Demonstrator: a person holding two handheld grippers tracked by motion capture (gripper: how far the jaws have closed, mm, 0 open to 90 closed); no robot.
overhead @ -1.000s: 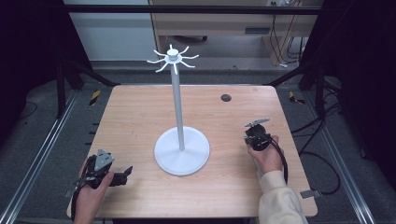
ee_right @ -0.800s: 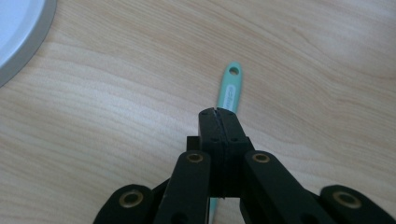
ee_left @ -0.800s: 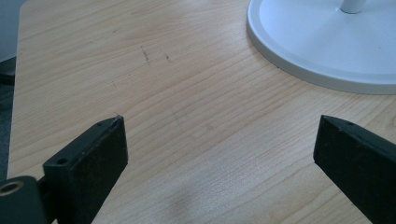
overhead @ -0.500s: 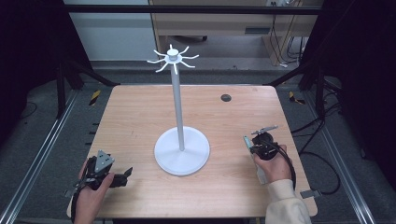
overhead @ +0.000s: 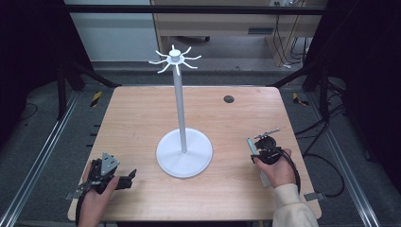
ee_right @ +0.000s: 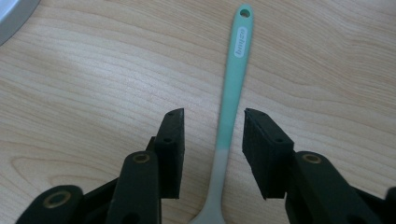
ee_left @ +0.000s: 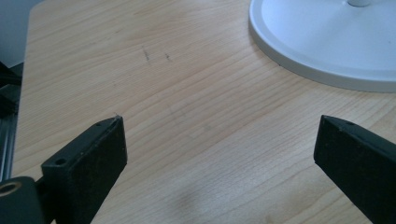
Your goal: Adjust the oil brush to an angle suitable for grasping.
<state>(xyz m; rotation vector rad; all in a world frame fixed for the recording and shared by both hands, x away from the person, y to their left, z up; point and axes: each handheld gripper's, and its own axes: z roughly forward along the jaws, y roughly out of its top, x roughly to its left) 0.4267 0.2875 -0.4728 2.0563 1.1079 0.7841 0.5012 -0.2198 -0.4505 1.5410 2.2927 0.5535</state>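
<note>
right gripper (ee_right: 212, 140) moved toward 6 o'clock, jaws apart astride light, stiff, slippery mint spoon (ee_right: 232, 98); grip mid-handle.

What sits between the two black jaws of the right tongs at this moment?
In the right gripper view, the right tongs straddle the handle of a mint-green spoon-like utensil lying on the light wooden table. The jaws stand apart on either side of it, not yet touching.

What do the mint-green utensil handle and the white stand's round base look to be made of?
The mint-green utensil handle looks like matte silicone or soft plastic: even colour, no glare, a printed white label, paling toward the grey neck. The white stand's round base looks like painted metal or hard plastic: smooth, faintly glossy, with a crisp rim. Neither is certain.
</note>
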